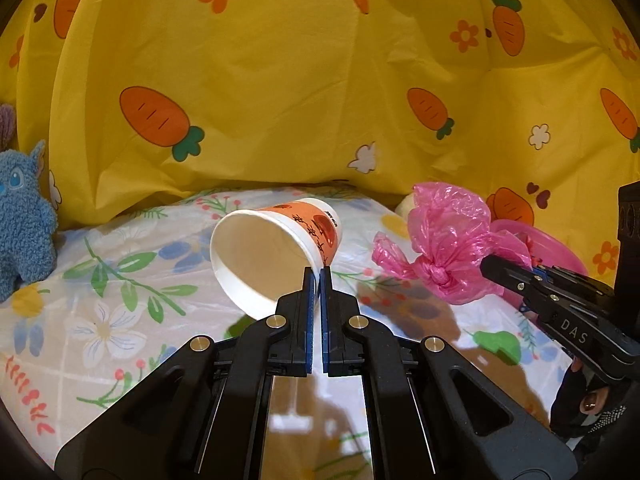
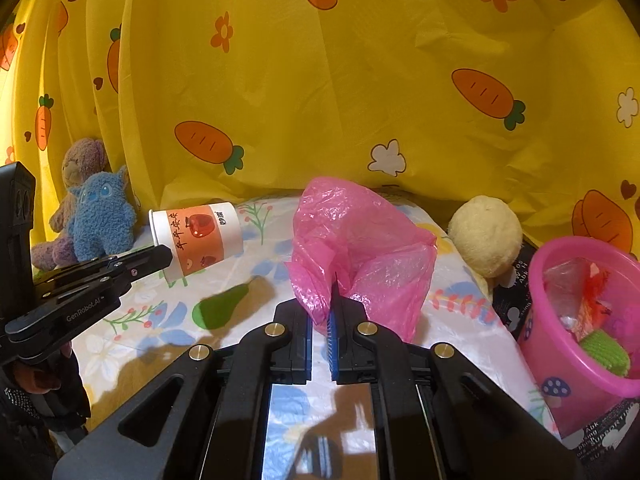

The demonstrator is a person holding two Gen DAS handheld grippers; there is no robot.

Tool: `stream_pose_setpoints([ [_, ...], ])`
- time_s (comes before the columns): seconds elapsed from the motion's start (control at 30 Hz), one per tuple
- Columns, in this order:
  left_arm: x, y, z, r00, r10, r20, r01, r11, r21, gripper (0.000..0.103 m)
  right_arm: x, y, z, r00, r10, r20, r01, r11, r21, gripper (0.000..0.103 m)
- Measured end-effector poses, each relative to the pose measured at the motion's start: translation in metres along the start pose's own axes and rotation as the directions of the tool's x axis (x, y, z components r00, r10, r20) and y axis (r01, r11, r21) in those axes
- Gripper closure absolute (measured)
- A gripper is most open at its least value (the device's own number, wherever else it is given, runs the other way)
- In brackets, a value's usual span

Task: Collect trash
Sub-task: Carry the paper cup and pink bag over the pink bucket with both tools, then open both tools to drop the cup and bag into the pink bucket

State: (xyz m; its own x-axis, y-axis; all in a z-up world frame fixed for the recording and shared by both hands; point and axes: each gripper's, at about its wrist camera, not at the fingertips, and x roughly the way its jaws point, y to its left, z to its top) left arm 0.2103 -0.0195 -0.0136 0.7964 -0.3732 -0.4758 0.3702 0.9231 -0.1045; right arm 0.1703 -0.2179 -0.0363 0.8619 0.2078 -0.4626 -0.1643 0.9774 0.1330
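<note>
A: Entry. Left claw (image 1: 317, 276) pinches the rim of a paper cup (image 1: 276, 248): blue ribbed pads pressed together on the thin wall. Cup is a tapered cone, white inside, orange printed band outside, tipped on its side and lifted off the floral plastic sheet (image 1: 120, 280).

B: And the right claw (image 2: 325, 304)?

A: Clamped on a pink plastic bag (image 2: 360, 248), thin crinkled film, translucent, knotted into a bunch. In the left wrist view the bag sits just right of the cup, well apart from it.

B: Position relative to the cup for the rest?

A: Left of the cup, a blue fuzzy plush toy (image 2: 102, 220) leans against a brown plush bear (image 2: 82, 164). Right of the cup, beyond the bag, a round cream plush (image 2: 486, 236), then a glossy pink plastic bucket (image 2: 560, 320) holding a green knitted piece and clear wrapping.

B: Backdrop?

A: Behind the cup, a creased yellow cloth (image 1: 320, 80) printed with carrots and flowers. The sheet is shiny and wrinkled.
</note>
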Motion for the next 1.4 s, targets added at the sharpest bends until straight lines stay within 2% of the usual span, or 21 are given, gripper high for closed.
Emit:
stream_pose_setpoints([
  [0.2,-0.023,-0.056,-0.003,0.997,-0.071,0.020,0.070,0.996,0.059,0.101,-0.046,-0.019,-0.011,0.999,-0.029,0.037,0.027,0.999,0.040,0.096],
  [0.4,-0.027,-0.120,0.003,0.984,-0.177,0.025,0.173,0.979,0.108,0.101,-0.088,-0.056,-0.006,0.986,-0.140,0.096,0.132,0.988,0.086,0.096],
  [0.63,-0.002,-0.204,0.009,0.947,-0.321,-0.017,0.320,0.936,0.144,0.101,-0.124,-0.127,-0.001,0.936,-0.330,0.124,0.303,0.933,0.193,0.096],
  [0.8,0.022,-0.251,0.013,0.916,-0.398,-0.050,0.400,0.903,0.155,0.101,-0.127,-0.175,-0.002,0.908,-0.411,0.081,0.381,0.891,0.249,0.096],
  [0.93,0.044,-0.276,0.013,0.896,-0.437,-0.079,0.444,0.885,0.142,0.101,-0.120,-0.203,-0.008,0.907,-0.419,0.033,0.395,0.878,0.270,0.096],
  [1.0,0.055,-0.286,0.012,0.892,-0.442,-0.098,0.452,0.881,0.143,0.101,-0.115,-0.213,-0.010,0.907,-0.421,0.016,0.401,0.874,0.274,0.096],
  [1.13,0.075,-0.293,0.007,0.884,-0.448,-0.134,0.463,0.877,0.125,0.101,-0.110,-0.229,-0.015,0.918,-0.396,-0.004,0.379,0.877,0.296,0.096],
  [1.4,0.105,-0.298,0.000,0.874,-0.450,-0.184,0.472,0.876,0.098,0.101,-0.100,-0.240,-0.022,0.917,-0.397,-0.038,0.391,0.877,0.281,0.095],
])
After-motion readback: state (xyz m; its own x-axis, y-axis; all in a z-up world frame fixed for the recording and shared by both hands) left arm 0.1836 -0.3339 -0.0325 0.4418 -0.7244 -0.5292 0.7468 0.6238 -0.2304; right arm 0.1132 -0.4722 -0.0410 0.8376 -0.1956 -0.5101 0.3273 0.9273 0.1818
